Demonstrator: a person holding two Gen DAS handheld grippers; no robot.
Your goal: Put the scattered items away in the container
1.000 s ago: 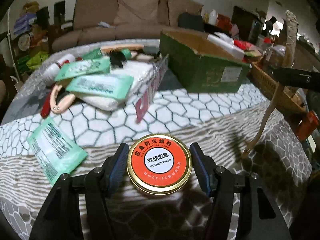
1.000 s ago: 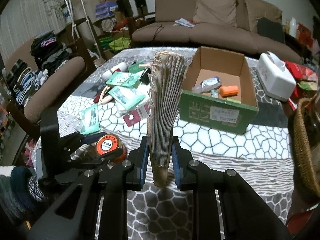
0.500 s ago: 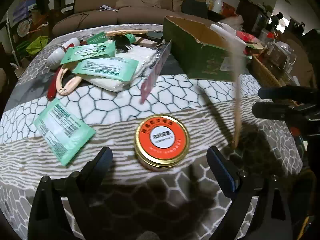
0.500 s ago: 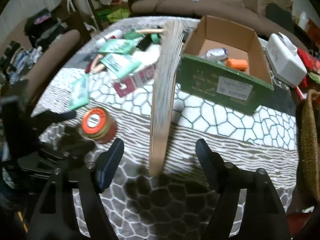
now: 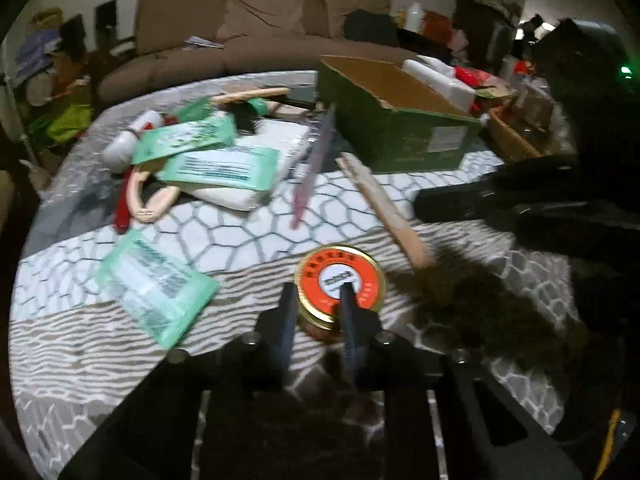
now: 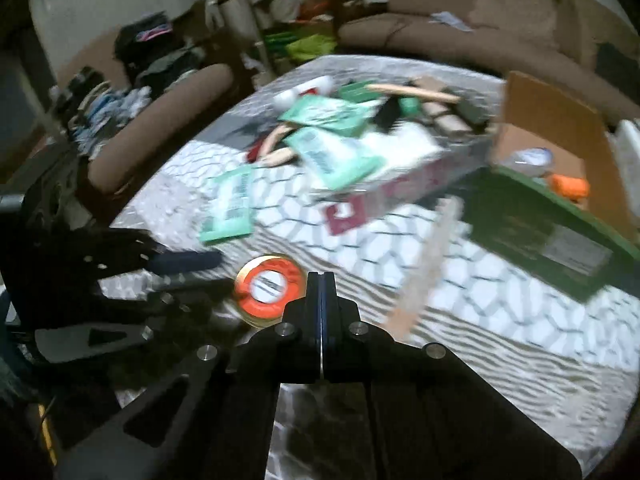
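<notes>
The left gripper [image 5: 316, 300] was closing with nothing between its pads, above the orange-lidded tin [image 5: 340, 286]. The right gripper [image 6: 321, 280] was clenched, empty. To grab well, they needed opening wide first. The folded fan [image 5: 386, 210] lay beyond, near the green box [image 5: 404, 140].

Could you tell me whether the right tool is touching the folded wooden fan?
Apart. In the right wrist view the right tool is shut on nothing, and the folded wooden fan lies on the patterned tablecloth with cloth visible between them.
</notes>
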